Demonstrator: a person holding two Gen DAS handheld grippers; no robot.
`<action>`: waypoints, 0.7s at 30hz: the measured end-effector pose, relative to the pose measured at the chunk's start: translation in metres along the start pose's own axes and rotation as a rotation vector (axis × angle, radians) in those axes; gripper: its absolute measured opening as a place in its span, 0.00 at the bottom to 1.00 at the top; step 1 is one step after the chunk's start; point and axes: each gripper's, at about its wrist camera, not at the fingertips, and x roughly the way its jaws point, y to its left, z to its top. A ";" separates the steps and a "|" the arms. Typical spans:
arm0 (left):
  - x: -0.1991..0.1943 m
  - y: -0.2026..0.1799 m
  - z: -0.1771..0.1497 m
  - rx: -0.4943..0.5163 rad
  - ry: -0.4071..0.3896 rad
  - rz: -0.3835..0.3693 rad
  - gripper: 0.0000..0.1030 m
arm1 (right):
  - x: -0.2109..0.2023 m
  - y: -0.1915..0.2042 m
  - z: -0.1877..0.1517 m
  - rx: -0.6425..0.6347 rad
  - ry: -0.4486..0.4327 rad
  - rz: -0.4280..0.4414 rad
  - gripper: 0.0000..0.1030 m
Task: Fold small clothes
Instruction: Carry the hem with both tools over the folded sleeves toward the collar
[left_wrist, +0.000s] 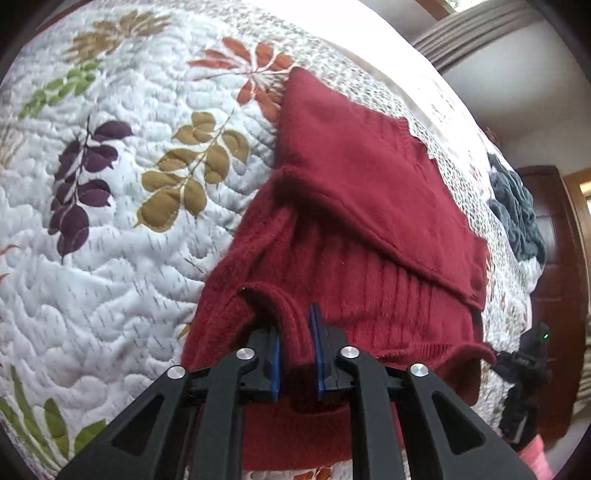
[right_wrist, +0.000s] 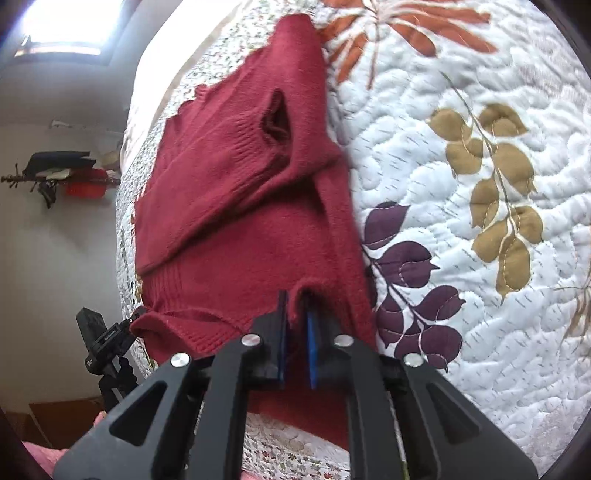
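**Asker:** Starting nearest the cameras, what do the grippers have?

**Describer:** Each holds the near edge of a dark red knitted sweater (left_wrist: 369, 177). The left gripper (left_wrist: 297, 347) has its blue-padded jaws pinching a rolled ribbed edge. The right gripper (right_wrist: 295, 332) has its jaws pinching a raised tuck of the same near edge. Neither pair is fully pressed together; knit fills the gap.

**Asker:** And beyond the grippers?

**Describer:** The sweater lies on a bed covered by a white quilt (left_wrist: 110, 258) stitched with purple, tan, green and rust leaves. Its near part lifts slightly toward the jaws. A sleeve is already laid diagonally across the body. Farther off, the neck opening (right_wrist: 275, 116) shows, and the garment tapers toward the far side of the bed. A grey bundle of cloth (left_wrist: 517, 214) sits farther along the bed, well apart.

**Asker:** Which step is this?

**Describer:** It looks like the lengthwise fold: sleeve tucked in, near edge gripped at two points. The next move probably calls for raising both grippers together and carrying the edge away toward the neck, keeping it level so the sleeve does not slip out.
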 end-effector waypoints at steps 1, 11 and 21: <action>0.000 0.001 0.001 -0.009 0.010 -0.006 0.16 | -0.001 -0.003 0.001 0.013 0.005 0.008 0.11; -0.042 -0.001 0.006 -0.008 -0.050 0.006 0.35 | -0.042 -0.006 0.002 0.019 -0.076 -0.009 0.38; -0.023 -0.048 0.018 0.324 -0.062 0.170 0.44 | -0.040 0.022 -0.006 -0.106 -0.073 -0.093 0.46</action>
